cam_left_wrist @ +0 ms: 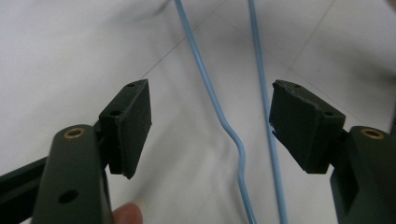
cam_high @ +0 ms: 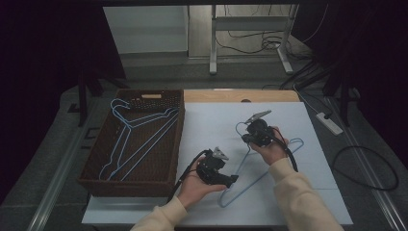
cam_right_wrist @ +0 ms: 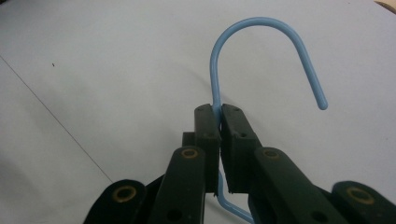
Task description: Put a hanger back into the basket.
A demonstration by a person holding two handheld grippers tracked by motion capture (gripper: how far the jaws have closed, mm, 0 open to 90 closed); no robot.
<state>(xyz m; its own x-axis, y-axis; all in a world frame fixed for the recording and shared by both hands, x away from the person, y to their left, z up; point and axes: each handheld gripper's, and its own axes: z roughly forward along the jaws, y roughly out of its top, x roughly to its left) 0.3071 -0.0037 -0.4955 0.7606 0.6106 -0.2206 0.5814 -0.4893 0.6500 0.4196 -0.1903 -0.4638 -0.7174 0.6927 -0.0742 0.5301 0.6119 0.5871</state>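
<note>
While unmarked, blue hanger (cam_right_wrist: pixel 261 28) lies on table (cam_high: pixel 211 120).

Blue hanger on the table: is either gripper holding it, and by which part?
The right gripper is shut on the blue hanger, at the neck just below the hook. The left gripper is open, its fingers astride the hanger's wires without touching.

Glossy blue coated-wire hanger (cam_right_wrist: pixel 261 28), matt black rubbery pads (cam_left_wrist: pixel 133 126), woven wicker basket (cam_high: pixel 103 159) — smooth white tabletop (cam_high: pixel 211 120)
</note>
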